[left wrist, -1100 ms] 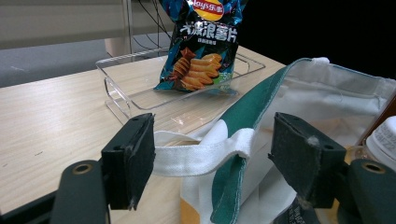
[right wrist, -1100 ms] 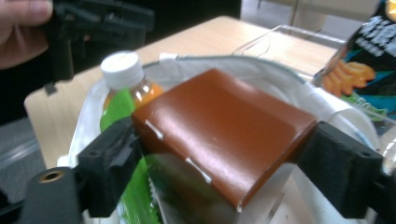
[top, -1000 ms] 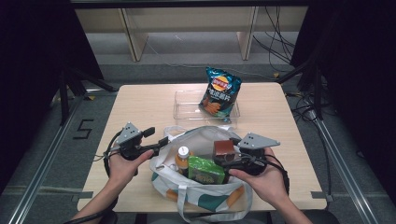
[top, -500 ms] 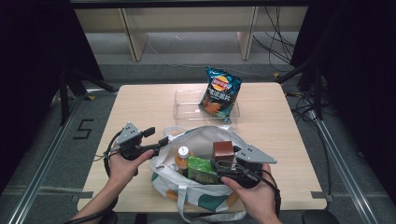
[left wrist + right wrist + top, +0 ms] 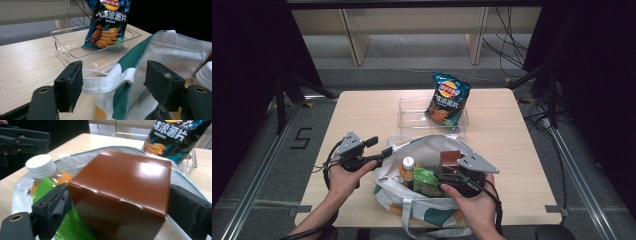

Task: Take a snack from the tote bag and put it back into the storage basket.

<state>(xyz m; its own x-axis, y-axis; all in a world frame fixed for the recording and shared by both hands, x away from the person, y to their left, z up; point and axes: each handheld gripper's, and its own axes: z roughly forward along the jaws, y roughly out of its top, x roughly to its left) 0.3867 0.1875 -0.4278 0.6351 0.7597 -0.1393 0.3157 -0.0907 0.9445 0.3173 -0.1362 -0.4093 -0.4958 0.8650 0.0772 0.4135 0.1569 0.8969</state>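
A white and green tote bag (image 5: 432, 140) stands open at the table's near edge. Inside are a brown box (image 5: 451, 158), an orange drink bottle (image 5: 408, 167) and a green packet (image 5: 426, 181). My right gripper (image 5: 448, 169) reaches into the bag from the near side. In the right gripper view its jaws press both sides of the brown box (image 5: 125, 182), with the bottle (image 5: 41, 166) to the left. My left gripper (image 5: 383, 146) is at the bag's left rim. Its jaws stand open, and the white handle strap (image 5: 105, 81) runs between them.
A clear plastic tray (image 5: 412, 112) sits at the far middle of the wooden table (image 5: 362, 110), and a blue chips bag (image 5: 448, 97) leans in its right end. A dark floor and shelving surround the table. The bag's lower strap hangs over the near edge.
My right gripper has moved left and into the bag, from beside the brown box to having its jaws on it. The left gripper has stayed at the bag's rim.
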